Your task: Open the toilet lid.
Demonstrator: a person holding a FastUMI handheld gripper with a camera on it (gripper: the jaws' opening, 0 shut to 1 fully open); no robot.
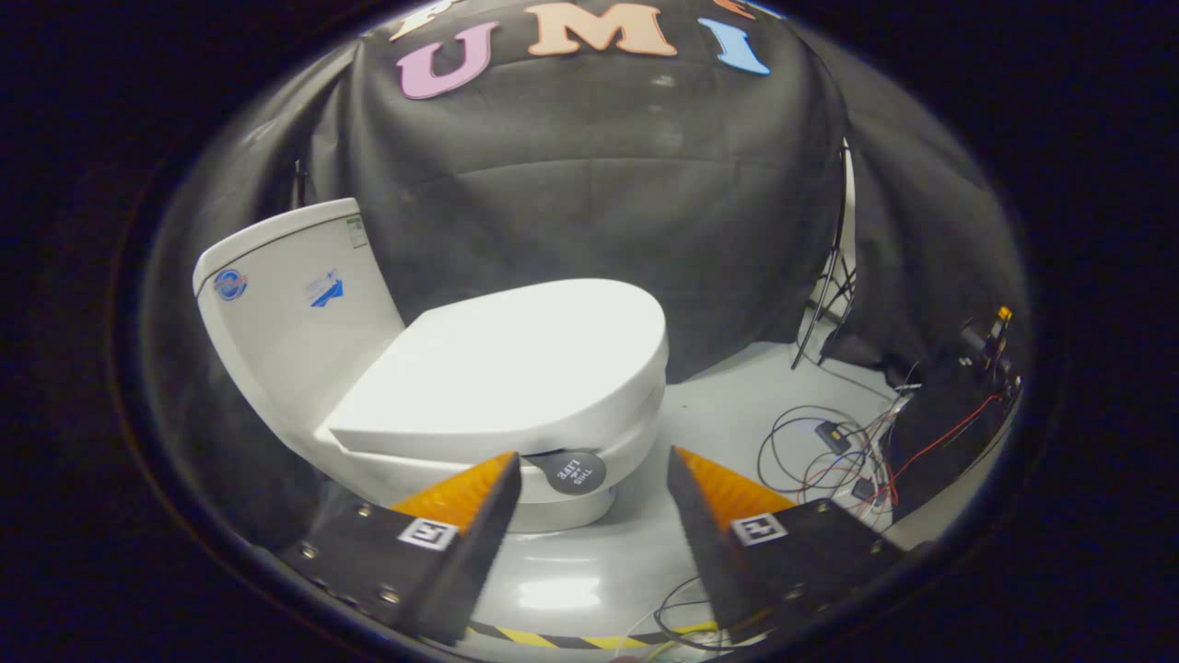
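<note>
My claw [594, 470] comes first, its two fingers spread wide apart with nothing between them and nothing pressed against either one. The left fingertip [505, 471] sits just in front of the toilet bowl's [636, 442] lower front, close to it, though I cannot tell whether it touches. The right fingertip [680, 470] hangs free over the pale floor [709, 405], to the right of the bowl.

In the gap between my fingers, just ahead of them, a round dark tag [577, 471] with small lettering sticks out from under the front edge of the toilet lid [525, 359]. The lid itself lies down flat, closed over the seat, its rounded front pointing towards my right finger. Its near edge overhangs the bowl just beyond my left fingertip.

Behind the lid, the white tank [285, 304] rises upright, with a couple of small blue stickers on its side.

On the floor to the right of the toilet, well apart from it, a tangle of thin cables [829, 451] loops about, some black, some red, running towards dark gear [967, 396] further right. A strip of yellow and black tape [571, 637] lies on the floor below my fingers, nearer than the toilet.

Beyond the toilet, the black cloth wall [599, 184] hangs behind everything.
</note>
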